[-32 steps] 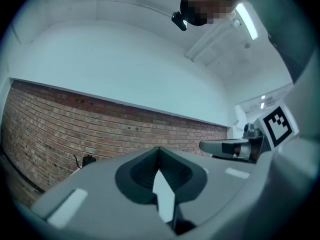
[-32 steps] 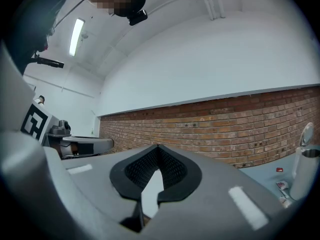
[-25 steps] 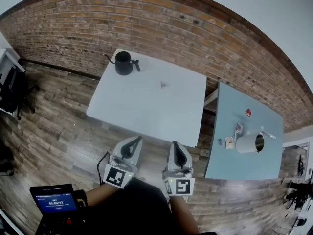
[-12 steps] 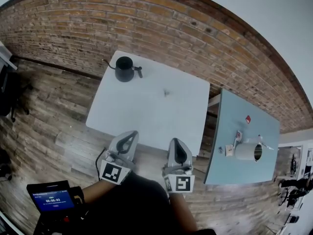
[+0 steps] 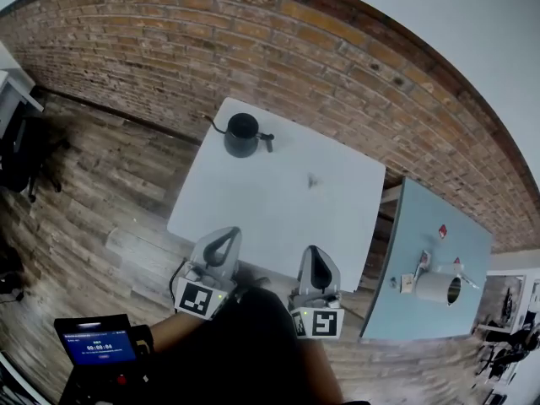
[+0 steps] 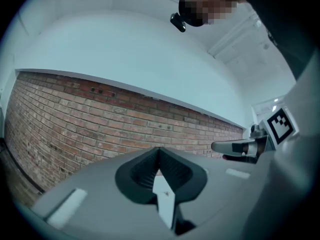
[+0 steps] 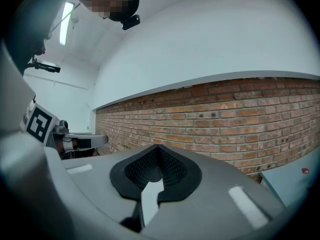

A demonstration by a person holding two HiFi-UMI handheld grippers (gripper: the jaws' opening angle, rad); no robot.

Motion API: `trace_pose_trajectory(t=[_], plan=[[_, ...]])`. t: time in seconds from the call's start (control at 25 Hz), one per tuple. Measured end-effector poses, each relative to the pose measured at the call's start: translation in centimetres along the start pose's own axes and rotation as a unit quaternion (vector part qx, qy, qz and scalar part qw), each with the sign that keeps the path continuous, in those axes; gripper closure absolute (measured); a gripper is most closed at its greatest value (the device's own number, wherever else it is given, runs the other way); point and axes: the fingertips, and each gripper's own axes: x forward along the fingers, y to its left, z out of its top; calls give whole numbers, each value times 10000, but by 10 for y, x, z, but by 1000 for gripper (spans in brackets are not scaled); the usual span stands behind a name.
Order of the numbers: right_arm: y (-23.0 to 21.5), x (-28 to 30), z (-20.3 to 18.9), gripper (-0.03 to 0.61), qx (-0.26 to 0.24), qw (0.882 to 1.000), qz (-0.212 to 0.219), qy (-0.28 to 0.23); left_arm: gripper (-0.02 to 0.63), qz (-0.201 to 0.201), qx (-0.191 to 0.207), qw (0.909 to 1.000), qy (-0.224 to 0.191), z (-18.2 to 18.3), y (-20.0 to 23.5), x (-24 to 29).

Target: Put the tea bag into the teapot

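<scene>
Tongs on both sides are pinched together and empty: your left tongs (image 5: 226,233) and right tongs (image 5: 312,250) sit side by side at the near edge of the white counter (image 5: 253,218), pointing level across it toward the brick wall (image 5: 169,49). That reads as an approach posture, jaws together because nothing is within reach to grip. The black teapot (image 5: 241,135) stands at the far left corner, spout toward the left edge and handle toward the middle. A small dark speck (image 5: 314,180) lies alone on the bare top nearer the far right corner, well apart from the pot. It is likely your tea bag, though too small to be sure. You will have to spread one pair before closing on it. A blue-grey counter (image 5: 422,218) to the right carries a white cylinder (image 5: 437,287) and a few small items.
</scene>
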Motion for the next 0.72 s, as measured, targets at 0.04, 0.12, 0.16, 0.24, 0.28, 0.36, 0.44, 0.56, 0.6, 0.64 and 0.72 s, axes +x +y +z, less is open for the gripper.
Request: trace_pose_trajectory(t=[0.04, 0.12, 0.16, 0.24, 0.28, 0.36, 0.44, 0.56, 0.6, 0.64, 0.72], plan=[[2, 4, 1, 577, -17, 10000, 48, -14, 614, 1, -37, 10000, -1, -1, 1, 0], [6, 12, 4, 577, -128, 9998, 155, -42, 614, -1, -93, 10000, -28, 0, 1, 1], [9, 15, 5, 577, -169, 9996, 226, -38, 614, 6, -93, 9999, -47, 1, 1, 2], [14, 23, 4, 577, -223, 9991, 371, 10, 614, 64, -73, 9999, -64, 2, 2, 3], [15, 28, 3, 577, -248, 9987, 434, 44, 614, 117, -71, 9999, -74, 2, 4, 4], [17, 40, 0, 577, -253, 9982, 542, 103, 614, 265, -98, 9996, -87, 2, 10, 5], [19, 54, -1, 577, -268, 9972, 690, 133, 614, 435, -103, 9989, -108, 4, 17, 5], [23, 80, 2, 575, -367, 9942, 1012, 75, 614, 670, -35, 9976, -156, 9, 27, 6], [24, 88, 5, 575, -392, 9929, 1126, 18, 614, 747, -12, 9971, -168, 11, 30, 7], [26, 95, 8, 577, -411, 9914, 1239, -40, 614, 826, 13, 9964, -172, 12, 34, 8], [32, 111, 11, 575, -432, 9883, 1463, -95, 614, 1004, 56, 9948, -173, 14, 46, 8]])
